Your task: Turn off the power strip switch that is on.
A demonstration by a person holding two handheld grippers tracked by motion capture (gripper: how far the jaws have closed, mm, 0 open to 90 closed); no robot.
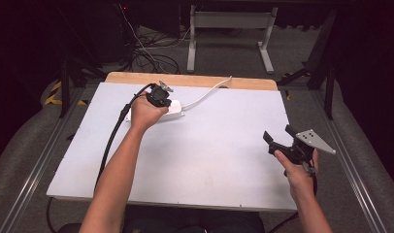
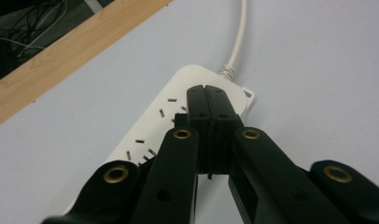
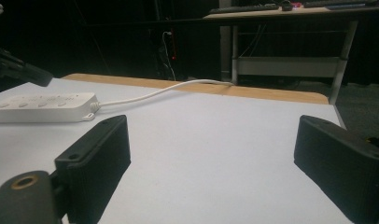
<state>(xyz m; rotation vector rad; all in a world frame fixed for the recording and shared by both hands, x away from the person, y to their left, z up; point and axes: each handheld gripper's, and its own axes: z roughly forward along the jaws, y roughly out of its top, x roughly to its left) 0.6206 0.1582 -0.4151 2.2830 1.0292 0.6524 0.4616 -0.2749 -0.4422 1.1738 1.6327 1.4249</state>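
- Your left gripper (image 1: 161,97) is hanging over the white power strip (image 1: 173,110) at the far left of the table (image 1: 224,145), jaws pressed together with nothing between them. In the left gripper view the closed tips (image 2: 211,105) are pointing down at the strip's socket face (image 2: 169,116), near the end where the cord (image 2: 236,37) comes out (whether they are actually touching the plastic cannot be told).
- The strip is lying flat with its long axis running roughly left to right across the table, just short of the wooden far edge (image 1: 195,80). Its cord is trailing off to the right and back over that edge.
- Your left hand is plainly the nearer one; the strip is sitting directly beneath its tool, so any press or push is likely coming from straight above or along the strip's length.
- Open white tabletop is stretching toward you and to the right of the strip, so there is plenty of room to slide it that way; behind it the margin is thin.
- Your right gripper (image 1: 278,136) is resting well apart near the right edge, jaws standing wide with nothing in them, aimed across at the strip (image 3: 43,107).
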